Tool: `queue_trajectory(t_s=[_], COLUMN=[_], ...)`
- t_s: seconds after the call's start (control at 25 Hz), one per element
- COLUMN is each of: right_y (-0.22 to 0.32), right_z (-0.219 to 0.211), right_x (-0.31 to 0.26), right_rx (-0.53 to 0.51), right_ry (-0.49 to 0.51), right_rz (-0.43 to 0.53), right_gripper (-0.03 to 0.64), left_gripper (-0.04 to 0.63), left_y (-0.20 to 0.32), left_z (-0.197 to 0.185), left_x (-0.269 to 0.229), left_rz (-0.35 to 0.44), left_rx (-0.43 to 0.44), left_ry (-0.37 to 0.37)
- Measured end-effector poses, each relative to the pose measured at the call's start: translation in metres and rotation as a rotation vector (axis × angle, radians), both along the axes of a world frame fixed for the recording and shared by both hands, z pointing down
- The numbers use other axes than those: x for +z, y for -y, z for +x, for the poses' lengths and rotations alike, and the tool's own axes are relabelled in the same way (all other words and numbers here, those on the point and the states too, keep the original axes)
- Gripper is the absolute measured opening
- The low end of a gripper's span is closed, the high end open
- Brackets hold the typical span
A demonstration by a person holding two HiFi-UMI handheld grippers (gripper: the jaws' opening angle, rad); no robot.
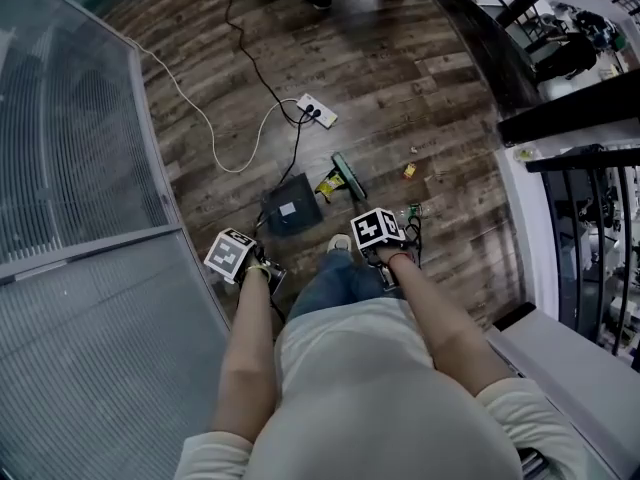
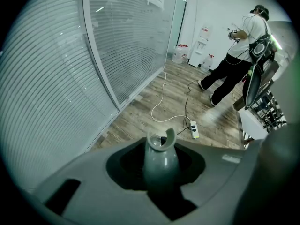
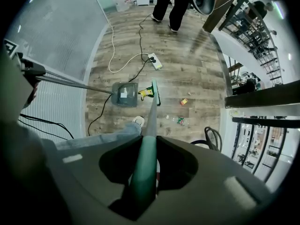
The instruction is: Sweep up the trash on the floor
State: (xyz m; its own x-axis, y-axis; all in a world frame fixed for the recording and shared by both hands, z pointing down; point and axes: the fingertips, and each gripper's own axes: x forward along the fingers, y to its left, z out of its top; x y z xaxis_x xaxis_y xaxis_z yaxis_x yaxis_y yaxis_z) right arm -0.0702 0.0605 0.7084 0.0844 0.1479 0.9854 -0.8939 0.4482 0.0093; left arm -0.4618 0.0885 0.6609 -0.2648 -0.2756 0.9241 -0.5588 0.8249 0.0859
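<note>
Though half hidden under its marker cube from the head view, right gripper (image 3: 145, 161): clamped on the green broom handle (image 3: 150, 118), jaws tight on either side.
Left gripper (image 2: 159, 165): pinching the grey dustpan handle (image 2: 160, 153), hooked tip poking up past the jaws.
Broom head (image 1: 348, 176): down on the floor ahead of the right gripper, long axis running away from the person.
Dustpan (image 1: 291, 206): on the floor just left of the broom head; open side not clear.
Yellow wrapper (image 1: 328, 183): wedged between dustpan and broom head, touching or nearly so, cannot tell which.
Other trash: orange scrap (image 1: 409, 171) and green wrapper (image 1: 415, 209), both right of the broom head, on the side away from the dustpan.
Deciding relation: loose pieces to the right, pan to the left, broom between; probably calls for setting the head beyond the scraps and drawing leftward, with the right gripper the nearer one.
Right gripper view alone: thin dustpan rod slanting in from the left, plus a small pale scrap (image 3: 167, 116) near the green wrapper.
Left gripper view alone: glass wall (image 2: 70, 69), power strip (image 2: 194, 130) and a standing person (image 2: 234, 55); no pan, no trash.
</note>
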Motion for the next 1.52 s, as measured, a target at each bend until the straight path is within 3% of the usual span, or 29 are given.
queue_trajectory(t_s=[0.48, 1.08, 1.52], right_y=[-0.023, -0.061, -0.067], right_z=[-0.029, -0.064, -0.076], right_x=[-0.005, -0.010, -0.015], right_rx=[0.133, 0.157, 0.088], right_ry=[0.061, 0.195, 0.205], right_rz=[-0.048, -0.159, -0.147], right_gripper=[0.095, 0.095, 0.094], left_gripper=[0.106, 0.115, 0.121], left_y=[0.021, 0.021, 0.023], left_z=[0.009, 0.010, 0.010], left_x=[0.002, 0.002, 0.003], left_rz=[-0.014, 0.004, 0.013], left_rx=[0.004, 0.010, 0.015], left_ry=[-0.004, -0.014, -0.017])
